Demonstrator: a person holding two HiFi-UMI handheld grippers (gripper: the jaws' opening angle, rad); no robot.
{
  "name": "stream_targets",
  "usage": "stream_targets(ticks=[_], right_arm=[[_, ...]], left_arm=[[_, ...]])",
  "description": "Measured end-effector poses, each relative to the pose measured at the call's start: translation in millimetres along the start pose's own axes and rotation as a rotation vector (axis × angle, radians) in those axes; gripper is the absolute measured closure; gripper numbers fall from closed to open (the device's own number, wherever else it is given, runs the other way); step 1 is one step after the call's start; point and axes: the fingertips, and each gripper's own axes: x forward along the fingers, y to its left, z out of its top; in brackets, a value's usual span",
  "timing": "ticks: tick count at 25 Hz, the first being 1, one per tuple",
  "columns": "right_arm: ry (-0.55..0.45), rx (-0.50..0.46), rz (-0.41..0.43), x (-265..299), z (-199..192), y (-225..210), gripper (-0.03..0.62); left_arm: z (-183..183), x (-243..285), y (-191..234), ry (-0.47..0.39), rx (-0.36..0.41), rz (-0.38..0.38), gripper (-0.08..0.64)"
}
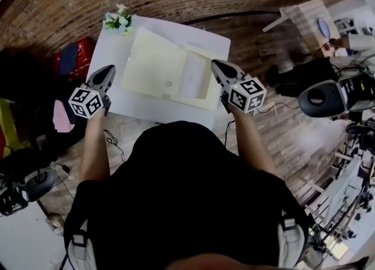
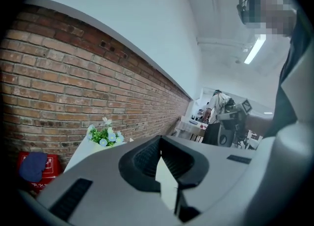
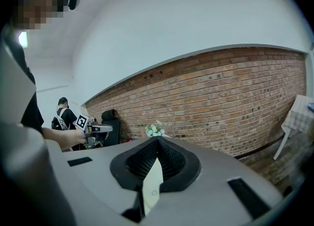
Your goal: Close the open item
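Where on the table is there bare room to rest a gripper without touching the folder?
Bare table runs along the near edge, in front of the open folder, and in a strip left of it, from the flowers forward. The far right corner is free too. The middle is all folder.

- You hold your left grey gripper with the black-and-white marker cube [image 1: 106, 74] out in front, its tips pointing away from you.
- Its jaws are pressed together, with nothing between them.
- Your right grey gripper with the black-and-white marker cube [image 1: 217, 67] points the same way, its jaws together too and empty.
- Your bare left forearm [image 1: 94, 146] and bare right forearm [image 1: 253, 143] reach forward, well apart.
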Motion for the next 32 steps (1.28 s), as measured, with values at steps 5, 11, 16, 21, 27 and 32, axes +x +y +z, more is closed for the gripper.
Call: stream_targets(ticks=[5,11,16,21,27,32], right_arm=[[-0.002,0.001,0.003,0,2,-4,0.571],[-0.005,0.016,-0.011,-7,-1,-13,0.571],[-0.001,0.025,-0.029,-13,-6,-20,0.571],[0.016,0.03,-0.047,-17,-14,-24,0.571],[0.021,0.033,-0.057,-21,-19,-26,0.571],[0.034,0.037,-0.067,-28,-25,-31,0.571]], left_arm=[[-18,4,15,0.035,-0.018,0.047,0.549],[-48,13,25,0.086,-0.049,0.039,0.548],[-75,22,32,0.137,-0.056,0.042,0.546],[-107,31,39,0.222,-0.075,0.038,0.47],[-135,38,44,0.307,-0.058,0.034,0.415],[-157,41,46,0.376,-0.049,0.052,0.377]])
